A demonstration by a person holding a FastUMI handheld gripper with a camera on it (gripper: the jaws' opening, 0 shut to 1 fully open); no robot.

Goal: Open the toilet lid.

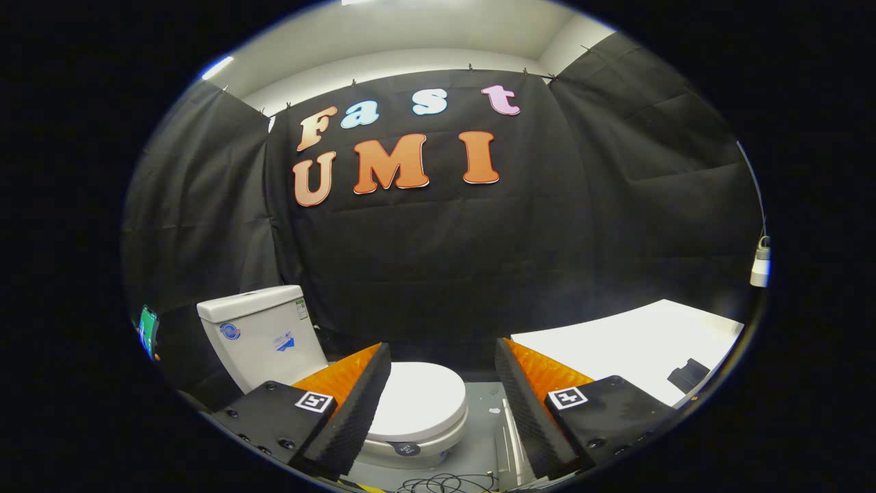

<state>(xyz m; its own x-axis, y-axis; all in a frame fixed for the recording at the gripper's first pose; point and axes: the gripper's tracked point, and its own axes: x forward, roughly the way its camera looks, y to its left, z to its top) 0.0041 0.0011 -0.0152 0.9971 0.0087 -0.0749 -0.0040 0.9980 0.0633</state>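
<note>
The hand-held gripper point(443, 404) hangs with fingers spread wide and empty above the white, oval plastic toilet lid point(417, 400), which lies flat and shut just ahead, below the white ceramic cistern point(263, 335); the lifting is not yet begun.

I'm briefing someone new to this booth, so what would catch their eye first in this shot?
First the white toilet, its tank standing against the black cloth wall and its lid down, partly between the fingers and beyond the left one. The gripper is open, with nothing held. Then the white table beyond the right finger, and a tangle of dark cables on the grey floor.
</note>
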